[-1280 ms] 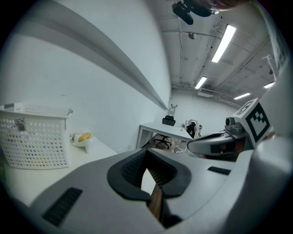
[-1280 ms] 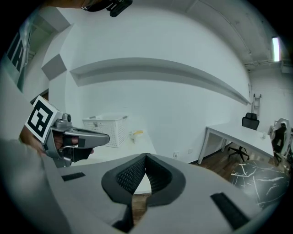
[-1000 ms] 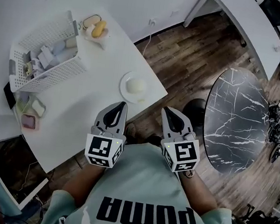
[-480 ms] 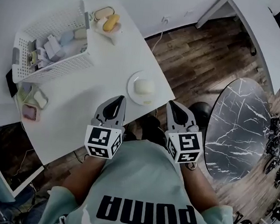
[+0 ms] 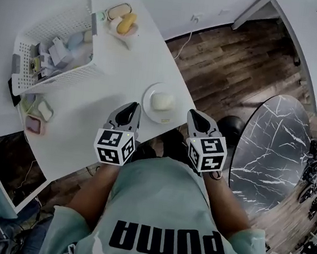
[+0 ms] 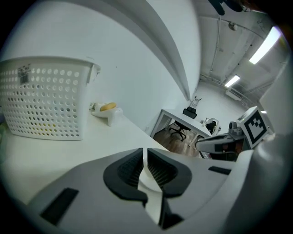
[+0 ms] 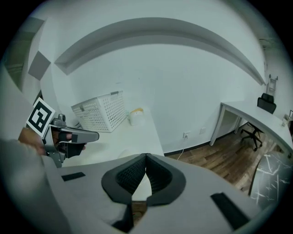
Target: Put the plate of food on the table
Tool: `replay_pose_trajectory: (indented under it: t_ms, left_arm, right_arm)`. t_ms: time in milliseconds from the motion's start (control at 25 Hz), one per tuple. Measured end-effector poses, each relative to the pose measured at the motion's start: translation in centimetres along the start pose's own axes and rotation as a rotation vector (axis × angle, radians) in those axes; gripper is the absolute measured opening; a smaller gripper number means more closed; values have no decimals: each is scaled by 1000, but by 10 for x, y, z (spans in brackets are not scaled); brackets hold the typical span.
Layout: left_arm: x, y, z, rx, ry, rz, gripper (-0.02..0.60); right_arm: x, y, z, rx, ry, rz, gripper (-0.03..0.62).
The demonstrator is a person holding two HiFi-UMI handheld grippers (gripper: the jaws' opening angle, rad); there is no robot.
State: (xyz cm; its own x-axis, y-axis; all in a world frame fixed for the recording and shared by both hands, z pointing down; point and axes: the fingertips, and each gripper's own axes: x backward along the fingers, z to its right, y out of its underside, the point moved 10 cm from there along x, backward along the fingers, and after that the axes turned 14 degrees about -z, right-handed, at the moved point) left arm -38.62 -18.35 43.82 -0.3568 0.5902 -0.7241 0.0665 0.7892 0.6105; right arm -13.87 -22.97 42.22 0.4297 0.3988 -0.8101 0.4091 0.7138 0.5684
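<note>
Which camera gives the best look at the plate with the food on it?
The head view: the plate lies whole near the white table's edge, pale food on it. Both gripper views look low across the table and catch at most a white sliver of it.

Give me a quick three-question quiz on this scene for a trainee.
1. True or false: the plate of food sits on the white table.
2. The right gripper is: A) shut on the plate, B) shut and empty, C) wide open.
3. Fill in: in the head view, the white basket stands to the plate's ____.
Key: 1 true; 2 B; 3 left.
</note>
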Motion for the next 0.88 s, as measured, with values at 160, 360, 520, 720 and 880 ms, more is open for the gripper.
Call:
replay_pose_trajectory:
  t_ms: [160,360,520,720,880]
  left_arm:
    - [-18,-2,-8,49,4,-56,48]
    - [-42,0,-21,162,35,-142,86]
    - [-56,2,-26,208,48,-197,100]
    - [-66,6,-28,223,47,-247,109]
    - [-72,7,-28,244,57,-269,109]
  right_arm:
    - [-21,-1,13,-24,-69,-52,8]
    - [-44,1,24,-83,-153,-129,11]
    - [-56,4,33,-135,-190,-163,18]
    - [-67,8,40,-204,-238,-198,41]
    - [-73,11,41,-246,-274,-218,41]
